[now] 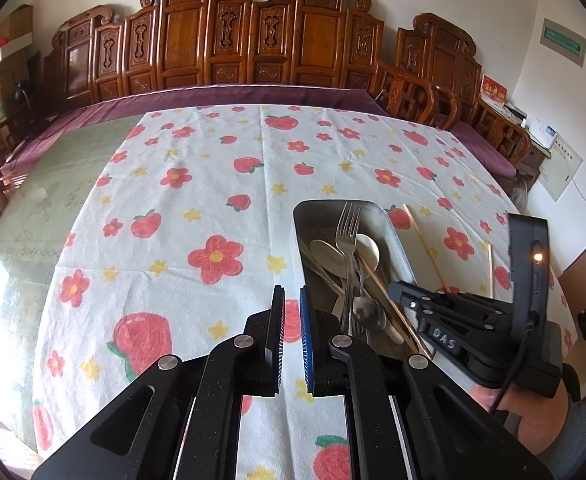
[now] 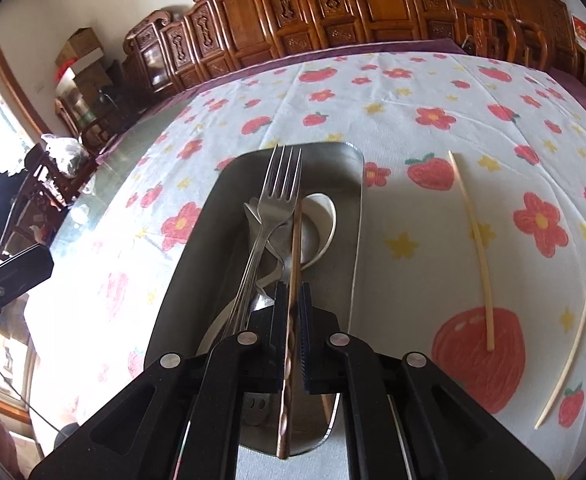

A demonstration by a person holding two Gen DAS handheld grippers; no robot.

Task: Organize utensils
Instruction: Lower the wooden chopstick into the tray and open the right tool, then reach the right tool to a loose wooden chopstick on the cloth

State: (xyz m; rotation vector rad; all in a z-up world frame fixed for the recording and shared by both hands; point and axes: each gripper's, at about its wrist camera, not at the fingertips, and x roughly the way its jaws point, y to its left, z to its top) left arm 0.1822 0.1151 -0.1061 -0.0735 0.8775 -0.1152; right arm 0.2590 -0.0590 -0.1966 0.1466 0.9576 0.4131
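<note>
The right gripper (image 2: pixel 292 336) pinches a copper chopstick (image 2: pixel 293 264) lengthwise over the metal tray (image 2: pixel 197 264), its long axis matching the tray's; two pale chopsticks (image 2: pixel 477 248) lie right of the tray, nearer this hand.

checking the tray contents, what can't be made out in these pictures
- Near end of the tray: right wrist view, behind the right gripper.
- Spoon handles: both views, buried under the fork and chopstick.
- Left gripper: right wrist view, cut off at the left edge.
</note>
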